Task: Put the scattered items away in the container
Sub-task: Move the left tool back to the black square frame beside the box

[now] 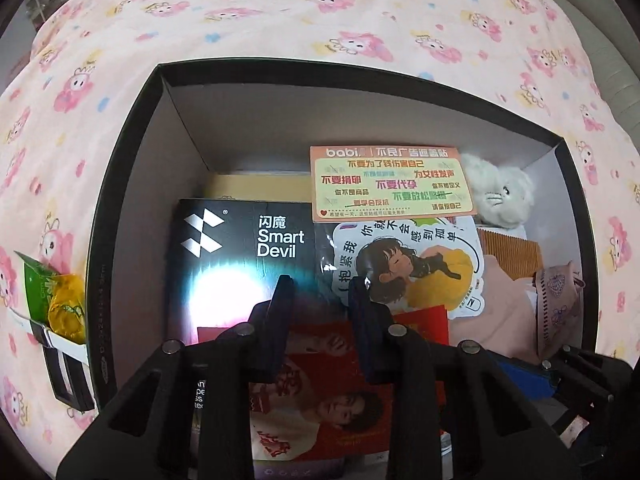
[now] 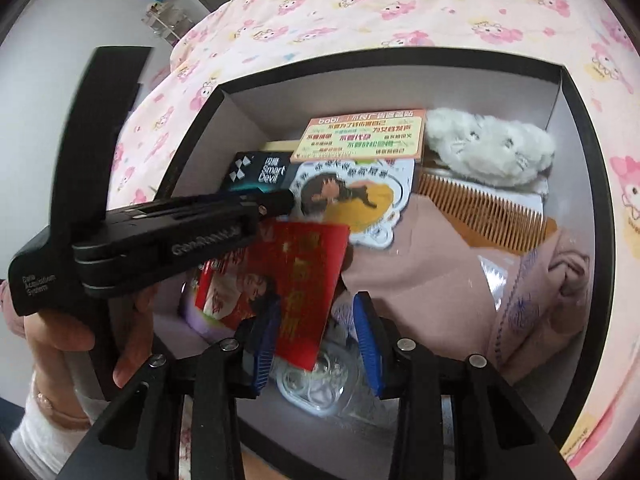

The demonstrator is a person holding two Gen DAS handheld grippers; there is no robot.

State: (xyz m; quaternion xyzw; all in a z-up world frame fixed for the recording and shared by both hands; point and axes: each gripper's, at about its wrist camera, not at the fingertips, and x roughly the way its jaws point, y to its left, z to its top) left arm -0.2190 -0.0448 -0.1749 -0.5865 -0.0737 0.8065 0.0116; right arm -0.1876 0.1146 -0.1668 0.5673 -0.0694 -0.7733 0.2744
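A black box [image 1: 132, 128] with grey inner walls sits on the pink cartoon bedsheet and holds several items: a black Smart Devil box [image 1: 240, 248], a sticker sheet [image 1: 388, 180], a girl sticker [image 1: 404, 268], a white plush [image 1: 500, 192], a wooden comb [image 2: 480, 204], pink cloth [image 2: 440, 280] and a red photo card [image 1: 320, 380]. My left gripper [image 1: 322, 300] is open above the red card. My right gripper [image 2: 316, 328] is open, with a red envelope [image 2: 312, 280] tilted between its blue fingers; contact is unclear. The left gripper [image 2: 276, 200] also shows in the right wrist view.
Outside the box on the left lie a green snack packet [image 1: 36, 284], a yellow wrapped sweet [image 1: 66, 312] and a black-and-white item [image 1: 64, 372]. A clear plastic piece [image 2: 316, 384] lies in the box's near corner. A grey sofa edge [image 1: 608, 52] is at right.
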